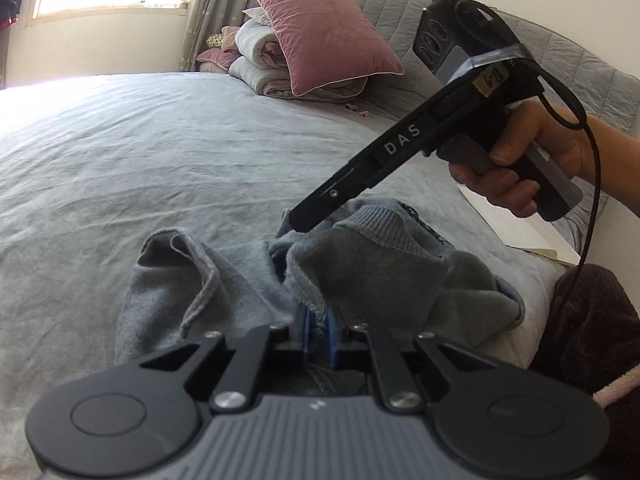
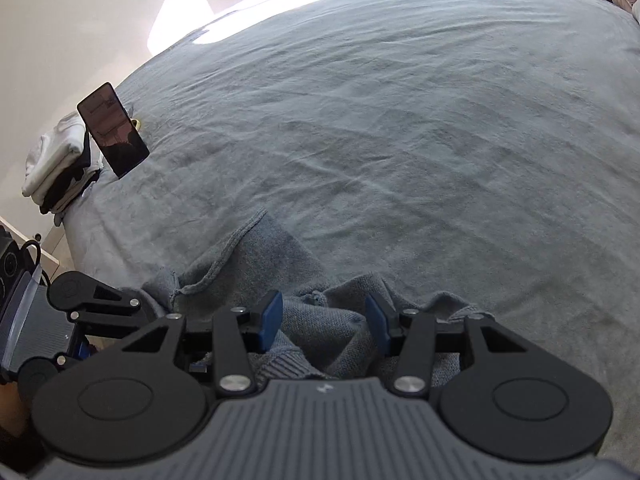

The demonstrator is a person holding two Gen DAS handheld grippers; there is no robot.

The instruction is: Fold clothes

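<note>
On the bed [image 2: 400, 120], left gripper [image 1: 316, 330] pinches the grey garment [image 1: 380, 272]; only the right-wrist view shows right gripper [image 2: 324, 324] gaping.

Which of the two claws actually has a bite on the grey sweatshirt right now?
The left claw: its blue pads are pinched together on a fold of the grey sweatshirt. The right claw stands open over the ribbed collar, pads apart, gripping nothing.
</note>
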